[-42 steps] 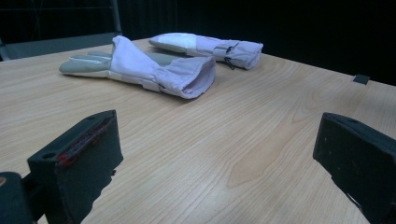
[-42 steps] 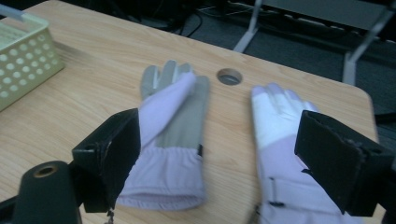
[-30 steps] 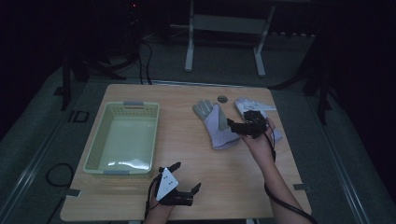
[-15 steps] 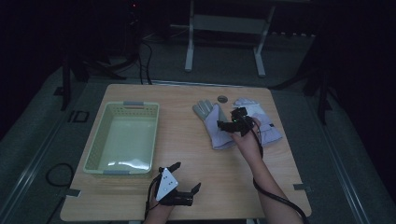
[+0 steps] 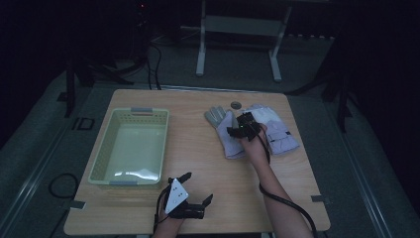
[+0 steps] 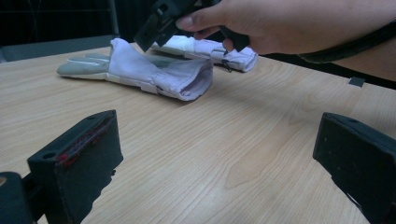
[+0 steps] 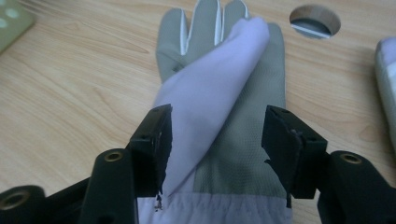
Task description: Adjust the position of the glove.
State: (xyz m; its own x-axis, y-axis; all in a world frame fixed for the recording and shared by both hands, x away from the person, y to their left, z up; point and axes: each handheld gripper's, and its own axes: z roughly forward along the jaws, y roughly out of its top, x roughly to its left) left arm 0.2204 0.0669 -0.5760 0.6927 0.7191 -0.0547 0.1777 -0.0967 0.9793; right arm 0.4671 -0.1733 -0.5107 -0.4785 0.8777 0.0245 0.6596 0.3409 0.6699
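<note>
A second glove (image 5: 277, 130) lies just beside the near glove (image 5: 224, 133), with a basket (image 5: 106, 153) well apart.

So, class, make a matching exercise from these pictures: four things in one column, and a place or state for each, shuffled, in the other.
1. pale green plastic basket
2. near grey-and-lilac work glove
3. round hole in the wooden table
4. left gripper

a. between the right gripper jaws
b. just beyond the gloves
c. table's left half
d. jaws open over bare wood

Pairs: 1c, 2a, 3b, 4d
</note>
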